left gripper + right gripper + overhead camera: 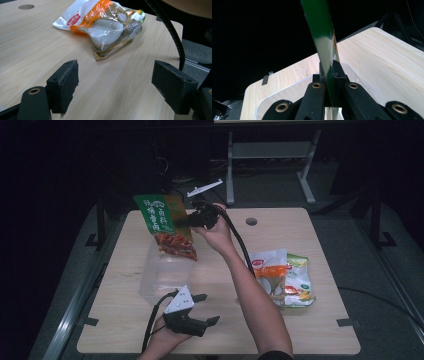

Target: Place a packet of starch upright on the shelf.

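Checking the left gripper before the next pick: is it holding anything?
No: the left gripper has its jaws spread wide over bare table, with the orange snack bag lying ahead, untouched.

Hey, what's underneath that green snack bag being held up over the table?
A clear plastic container sits directly below the green snack bag, which the right hand-held gripper clamps. The bag's lower end covers the container's far rim, so its contents there can't be seen.
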Tool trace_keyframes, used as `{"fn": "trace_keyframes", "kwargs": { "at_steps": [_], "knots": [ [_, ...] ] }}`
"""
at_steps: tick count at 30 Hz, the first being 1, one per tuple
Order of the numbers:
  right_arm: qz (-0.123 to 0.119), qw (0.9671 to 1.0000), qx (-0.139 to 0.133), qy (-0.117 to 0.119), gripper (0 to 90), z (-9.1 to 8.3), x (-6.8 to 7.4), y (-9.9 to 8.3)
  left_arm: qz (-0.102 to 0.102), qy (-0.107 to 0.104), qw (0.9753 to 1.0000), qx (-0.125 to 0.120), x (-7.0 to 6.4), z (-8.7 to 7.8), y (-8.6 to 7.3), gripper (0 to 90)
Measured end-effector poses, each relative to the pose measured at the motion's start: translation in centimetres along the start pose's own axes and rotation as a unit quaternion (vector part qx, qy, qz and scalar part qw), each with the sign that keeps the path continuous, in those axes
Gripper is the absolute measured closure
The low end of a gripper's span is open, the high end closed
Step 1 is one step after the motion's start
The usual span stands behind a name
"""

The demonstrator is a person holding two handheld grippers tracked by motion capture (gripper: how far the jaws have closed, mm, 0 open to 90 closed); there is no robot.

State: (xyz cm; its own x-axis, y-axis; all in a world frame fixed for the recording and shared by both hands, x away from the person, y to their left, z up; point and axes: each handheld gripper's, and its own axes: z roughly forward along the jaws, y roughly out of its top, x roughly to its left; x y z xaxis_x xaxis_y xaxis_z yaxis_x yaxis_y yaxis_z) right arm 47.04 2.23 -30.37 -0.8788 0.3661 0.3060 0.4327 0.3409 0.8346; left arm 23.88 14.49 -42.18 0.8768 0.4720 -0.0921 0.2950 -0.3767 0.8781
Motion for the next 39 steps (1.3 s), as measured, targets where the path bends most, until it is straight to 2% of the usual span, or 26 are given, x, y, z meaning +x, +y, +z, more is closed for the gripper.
{"fn": "trace_keyframes", "kwargs": {
  "at_steps": [12, 18, 22, 27, 32, 39],
  "knots": [
    [0.007, 1.0000, 0.004, 0.005, 90.0, 2.2, -0.6, -0.7, -0.002, 0.004, 1.0000, -0.005, 0.3, -0.2, 0.0, 21.2],
    [0.017, 0.9998, -0.008, 0.004, 90.0, 2.4, -0.9, -0.9, 0.000, 0.007, 0.9999, -0.008, 0.5, -0.3, 0.0, 21.3],
    [0.024, 0.9995, -0.015, 0.011, 90.0, 2.2, -1.2, -1.2, -0.003, 0.007, 0.9999, -0.007, 0.5, -0.4, 0.0, 21.3],
    [0.015, 0.9997, -0.015, 0.014, 90.0, 2.1, -0.9, -1.2, -0.005, 0.007, 0.9999, -0.008, 0.5, -0.3, 0.0, 21.2],
    [0.000, 1.0000, -0.006, -0.001, 90.0, 2.1, -0.8, -0.9, -0.005, 0.007, 0.9999, -0.008, 0.5, -0.4, 0.0, 21.3],
    [0.008, 0.9999, -0.001, -0.013, 90.0, 2.3, -1.7, -1.2, -0.006, 0.007, 0.9999, -0.009, 0.5, -0.4, 0.0, 21.3]
  ]
}}
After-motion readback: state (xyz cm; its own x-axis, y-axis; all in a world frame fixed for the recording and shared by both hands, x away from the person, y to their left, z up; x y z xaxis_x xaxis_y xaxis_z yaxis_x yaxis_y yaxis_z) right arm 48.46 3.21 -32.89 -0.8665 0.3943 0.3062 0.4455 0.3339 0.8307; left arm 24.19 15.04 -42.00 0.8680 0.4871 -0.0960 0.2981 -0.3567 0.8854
